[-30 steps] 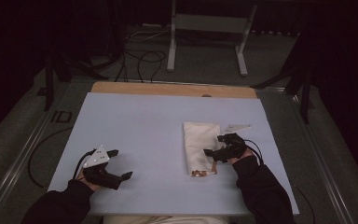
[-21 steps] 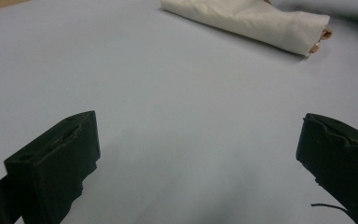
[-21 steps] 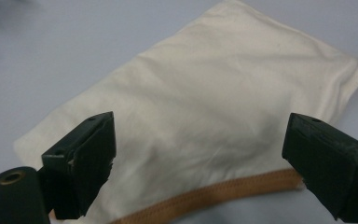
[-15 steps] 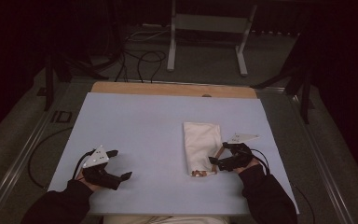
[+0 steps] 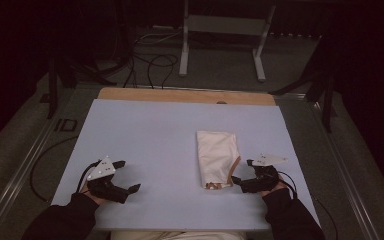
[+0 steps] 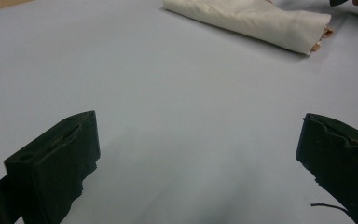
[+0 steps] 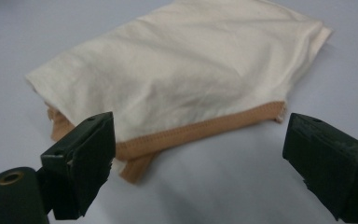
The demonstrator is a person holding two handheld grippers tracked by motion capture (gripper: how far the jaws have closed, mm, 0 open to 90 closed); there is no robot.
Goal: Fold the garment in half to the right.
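We've got our right gripper [image 5: 241, 173] wide open just beside the folded cream cloth [image 5: 217, 157] at four o'clock on the table [image 5: 145, 130], left gripper [image 5: 126, 176] open and idle, so next comes pinching that orange hem.

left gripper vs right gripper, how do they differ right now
The right gripper sits beside the folded cream cloth, its jaws facing the tan-hemmed edge; the left gripper is far from the cloth, over bare table. The right gripper's grey plate lies flatter, while the left gripper's tilts. Both have jaws spread open, hold nothing, and sit near the table's front edge.
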